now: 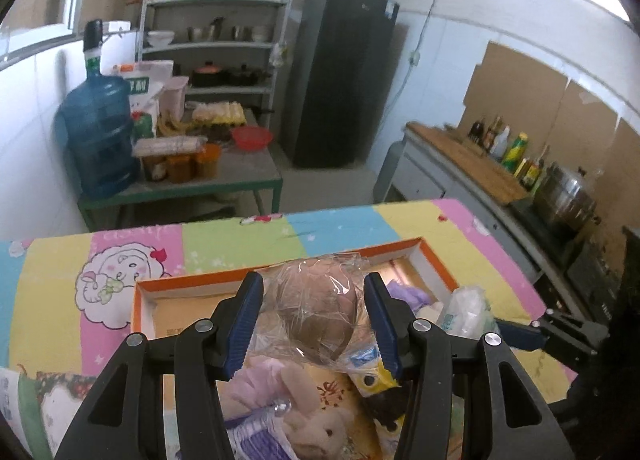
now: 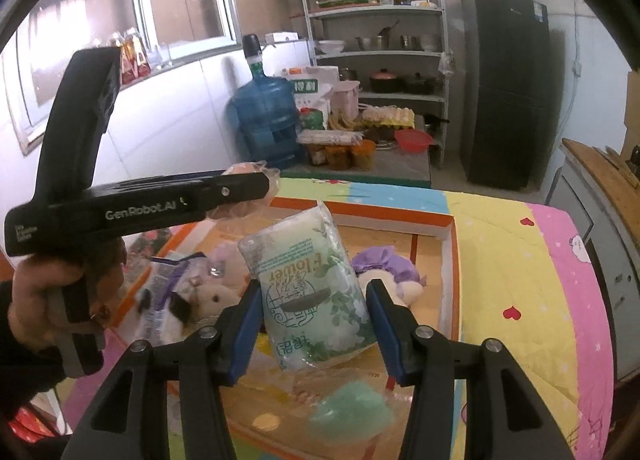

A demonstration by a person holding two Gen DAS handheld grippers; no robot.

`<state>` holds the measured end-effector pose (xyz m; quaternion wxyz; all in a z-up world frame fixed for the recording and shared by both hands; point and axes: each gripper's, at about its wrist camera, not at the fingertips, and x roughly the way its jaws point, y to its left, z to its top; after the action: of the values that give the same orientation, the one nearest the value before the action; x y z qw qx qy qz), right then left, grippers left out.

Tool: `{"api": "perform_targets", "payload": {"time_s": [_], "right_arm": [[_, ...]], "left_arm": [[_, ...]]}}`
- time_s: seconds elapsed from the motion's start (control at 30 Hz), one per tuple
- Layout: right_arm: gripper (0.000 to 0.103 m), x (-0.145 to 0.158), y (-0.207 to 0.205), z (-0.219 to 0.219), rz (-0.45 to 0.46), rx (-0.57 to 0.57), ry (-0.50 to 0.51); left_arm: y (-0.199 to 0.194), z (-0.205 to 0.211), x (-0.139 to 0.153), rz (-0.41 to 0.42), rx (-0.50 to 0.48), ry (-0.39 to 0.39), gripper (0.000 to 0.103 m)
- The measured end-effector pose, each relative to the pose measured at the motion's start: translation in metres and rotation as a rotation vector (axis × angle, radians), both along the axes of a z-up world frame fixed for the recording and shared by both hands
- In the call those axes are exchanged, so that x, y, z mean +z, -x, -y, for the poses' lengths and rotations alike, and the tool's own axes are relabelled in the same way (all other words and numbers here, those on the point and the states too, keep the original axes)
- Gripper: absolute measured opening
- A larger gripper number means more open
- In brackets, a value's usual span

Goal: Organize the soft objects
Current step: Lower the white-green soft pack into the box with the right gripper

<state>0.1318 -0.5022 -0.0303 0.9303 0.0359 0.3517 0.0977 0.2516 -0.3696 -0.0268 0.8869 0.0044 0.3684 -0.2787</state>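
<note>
My left gripper (image 1: 314,320) is shut on a brown soft ball wrapped in clear plastic (image 1: 320,312) and holds it above the orange-rimmed cardboard box (image 1: 192,284). In the right wrist view the left gripper (image 2: 264,183) shows from the side with the wrapped ball (image 2: 244,171) at its tip. My right gripper (image 2: 316,324) is shut on a white tissue pack printed "Flower" (image 2: 308,288), held upright over the box (image 2: 450,260). A purple plush (image 2: 384,264) and a beige rabbit plush (image 1: 320,420) lie in the box.
The box lies on a table with a pastel patchwork cloth (image 1: 240,244). A green soft item in plastic (image 2: 352,412) lies below my right gripper. A purple-white packet (image 2: 160,292) lies left in the box. A side table with a water jug (image 1: 100,139) stands behind.
</note>
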Motion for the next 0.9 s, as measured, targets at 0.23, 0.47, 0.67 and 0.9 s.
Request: {"api": "perform_targets", "payload": {"time_s": [0.23,0.47,0.67,0.9], "right_arm": [[0.053,-0.011,-0.009,-0.003,-0.027,-0.016,0.061],[0.053,-0.018,-0.013,-0.011,-0.039,-0.007,0.115],[0.055,-0.019,-0.014,-0.016,-0.034,-0.006,0.147],[0.056,-0.019,-0.012,-0.014,-0.043,-0.012,0.142]], "left_arm": [[-0.019,0.010,-0.021,-0.081,0.015,-0.036,0.054],[-0.031,0.017,-0.043,-0.169,0.011,-0.084,0.054],[-0.037,0.021,-0.051,-0.214,0.003,-0.093,0.055],[-0.035,0.020,-0.046,-0.206,-0.001,-0.064,0.074]]}}
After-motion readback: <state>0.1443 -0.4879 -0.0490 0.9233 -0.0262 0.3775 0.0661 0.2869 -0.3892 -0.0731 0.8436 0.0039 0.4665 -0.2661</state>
